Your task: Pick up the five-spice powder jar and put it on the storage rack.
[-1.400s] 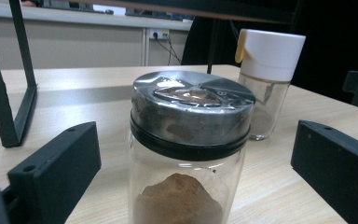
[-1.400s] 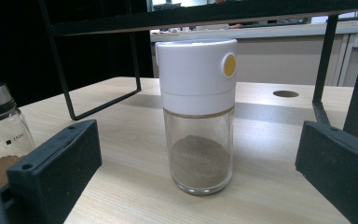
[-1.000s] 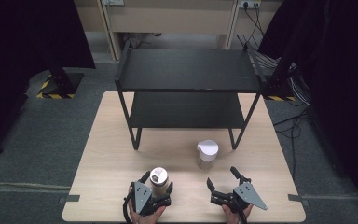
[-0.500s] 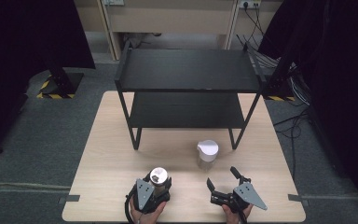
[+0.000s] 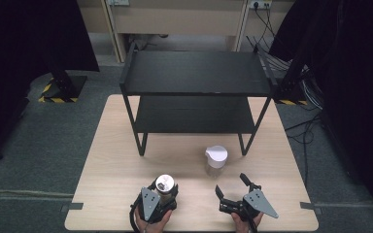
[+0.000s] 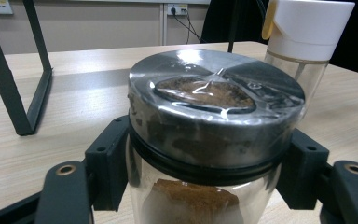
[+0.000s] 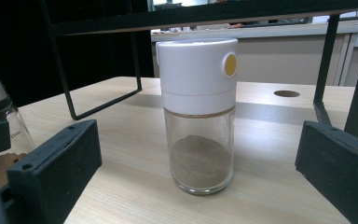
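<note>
Left gripper [image 5: 161, 193] jaws have just closed on the silver-lidded jar [image 6: 214, 135] of brown powder near the table [image 5: 111, 160] front edge; right gripper [image 5: 239, 188] jaws spread.

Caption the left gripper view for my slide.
Left gripper clamped on a metal-lidded spice jar, white-capped shaker behind on the table.
</note>
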